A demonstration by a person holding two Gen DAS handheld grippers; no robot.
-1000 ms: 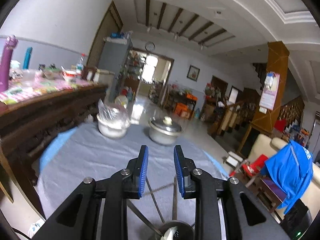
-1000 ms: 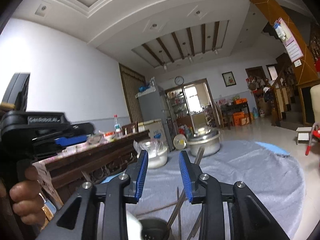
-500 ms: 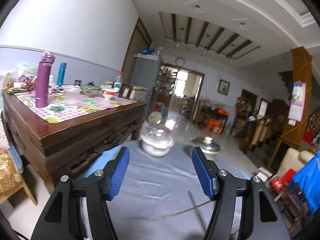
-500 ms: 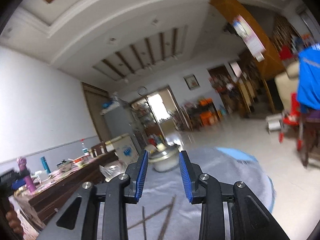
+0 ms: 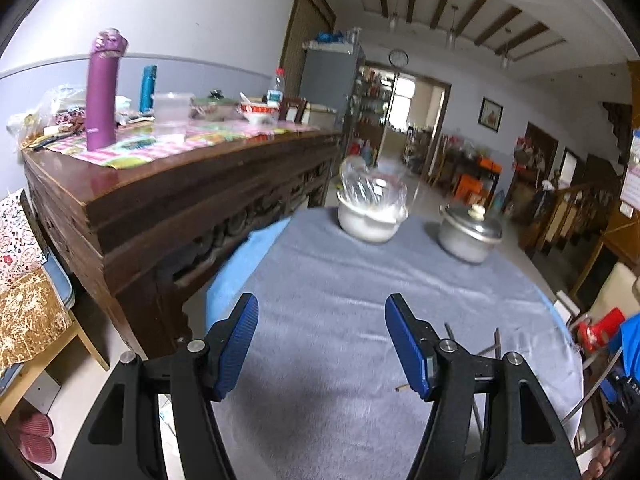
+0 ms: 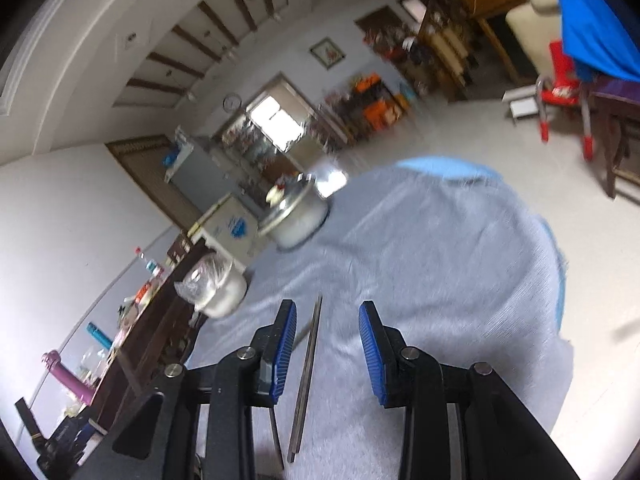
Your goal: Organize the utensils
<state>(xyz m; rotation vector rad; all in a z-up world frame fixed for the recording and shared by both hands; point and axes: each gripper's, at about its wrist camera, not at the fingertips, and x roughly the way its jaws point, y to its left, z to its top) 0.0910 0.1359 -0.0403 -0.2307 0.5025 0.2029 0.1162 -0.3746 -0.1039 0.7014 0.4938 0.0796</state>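
Our left tongs [image 5: 320, 344] stand wide apart over bare grey cloth [image 5: 344, 280] on the bench, with nothing between the pads; their jaws have just been opening. Our right tongs [image 6: 326, 350] are partly apart, and a metal chopstick [image 6: 308, 376] lies on the cloth in the gap, nearer the left pad; we judge it is not clamped, though the picture is blurred. In the left view more chopsticks [image 5: 496, 344] lie crossed on the cloth behind the right finger, partly hidden.

What we think could go wrong: the right tongs are tilted against the bench, so closing now may pinch cloth with the thin stick, or roll the stick away. Smooth metal could also slip out or swing if we catch it near one end. The left tongs face no utensil at all, so a reach from here may sweep toward the white bowl [image 5: 370, 220] or lidded pot [image 5: 468, 236] beyond.
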